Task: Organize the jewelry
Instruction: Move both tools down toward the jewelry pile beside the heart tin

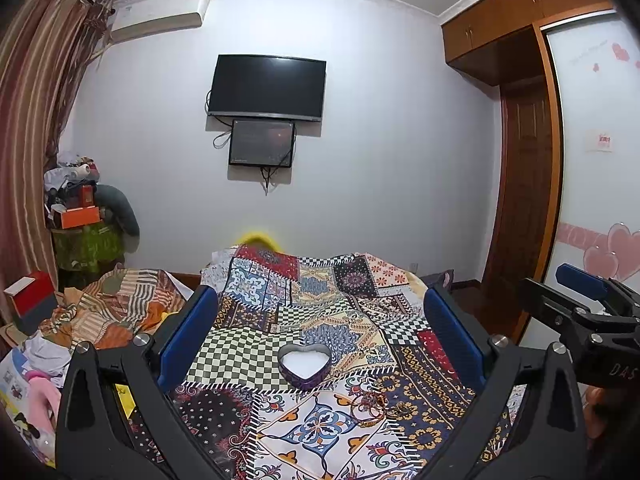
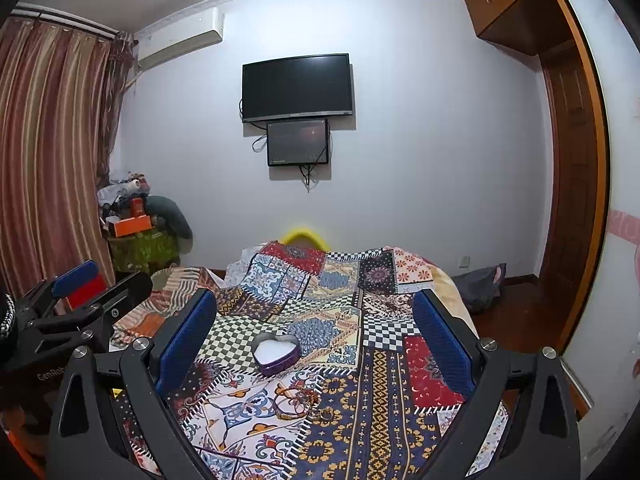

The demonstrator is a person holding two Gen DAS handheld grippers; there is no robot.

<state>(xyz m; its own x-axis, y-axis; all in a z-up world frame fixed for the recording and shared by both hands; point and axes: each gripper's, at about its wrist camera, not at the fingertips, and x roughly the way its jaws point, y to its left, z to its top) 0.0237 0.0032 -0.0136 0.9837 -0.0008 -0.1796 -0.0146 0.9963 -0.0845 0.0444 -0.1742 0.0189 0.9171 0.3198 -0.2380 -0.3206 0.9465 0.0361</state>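
Busy patchwork cloth (image 2: 384,360) covered the bed, hiding the bracelets (image 2: 294,400) and ring (image 2: 325,414) just before the heart box (image 2: 276,354). Both the left gripper (image 1: 320,332) and right gripper (image 2: 316,332) hung wide, empty; a pinch might snag cloth.

1. a colourful patchwork-print bedspread (image 1: 320,304) covers the bed.
2. a black flat-screen television (image 1: 267,87) hangs on the pale wall, a smaller dark screen (image 1: 262,143) just below it.
3. a white air conditioner (image 2: 180,42) sits near striped brown curtains (image 2: 52,140).
4. a wooden wardrobe (image 1: 516,20) stands beside a brown door (image 2: 570,184).
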